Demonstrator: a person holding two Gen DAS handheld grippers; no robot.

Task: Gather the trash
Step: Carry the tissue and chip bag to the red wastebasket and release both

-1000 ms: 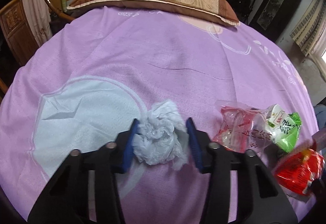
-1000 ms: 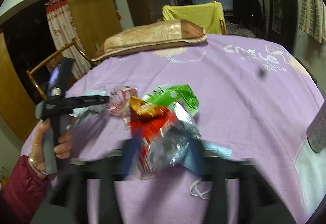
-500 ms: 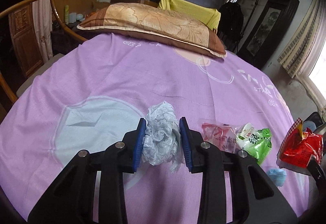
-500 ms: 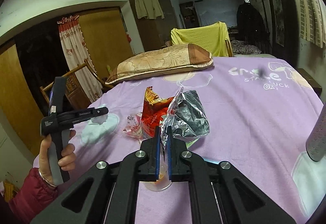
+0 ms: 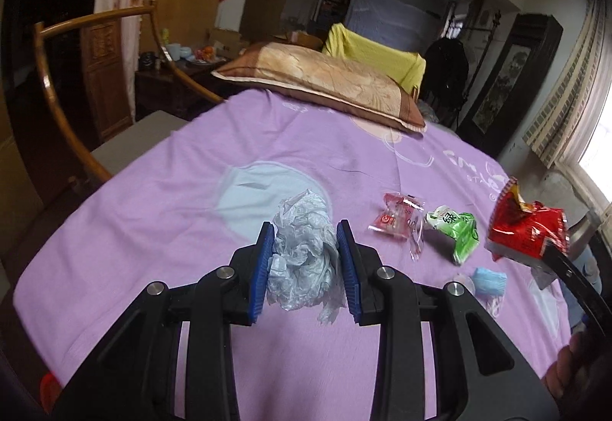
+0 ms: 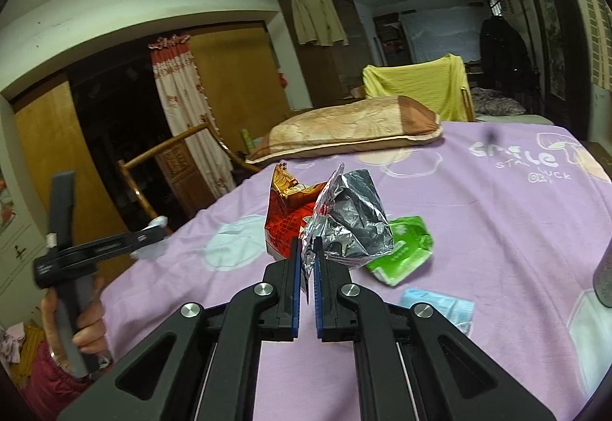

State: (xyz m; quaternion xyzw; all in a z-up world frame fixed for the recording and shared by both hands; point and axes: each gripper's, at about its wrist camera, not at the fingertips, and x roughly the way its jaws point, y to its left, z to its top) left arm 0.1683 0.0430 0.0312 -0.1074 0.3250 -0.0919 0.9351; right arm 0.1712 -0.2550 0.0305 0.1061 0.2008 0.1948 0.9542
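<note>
A crumpled pale wad of thin plastic point(image 5: 302, 249) is pinched between the blue pads of my left gripper point(image 5: 305, 233), lifted off the purple bedspread point(image 5: 229, 191). My right gripper point(image 6: 307, 245) is shut on the edge of a red snack bag with a silver lining point(image 6: 344, 222), also held above the bed. The left wrist view shows that bag point(image 5: 524, 230) at the far right. In the right wrist view the left gripper point(image 6: 153, 230) hangs at the left, held by a hand point(image 6: 84, 317). A red-and-clear wrapper point(image 5: 397, 220), a green packet point(image 5: 457, 230) and a blue face mask point(image 5: 489, 277) lie on the bed.
A tan and brown pillow point(image 5: 325, 84) lies at the bed's far end, with a yellow-draped chair point(image 5: 375, 54) behind it. A wooden armchair point(image 5: 95, 77) stands off the bed's left side. A grey metal bottle point(image 6: 604, 275) shows at the right edge.
The left gripper closed on the wad, lifted it and drew back from the bed. The right gripper shut on the snack bag and raised it off the bedspread.
</note>
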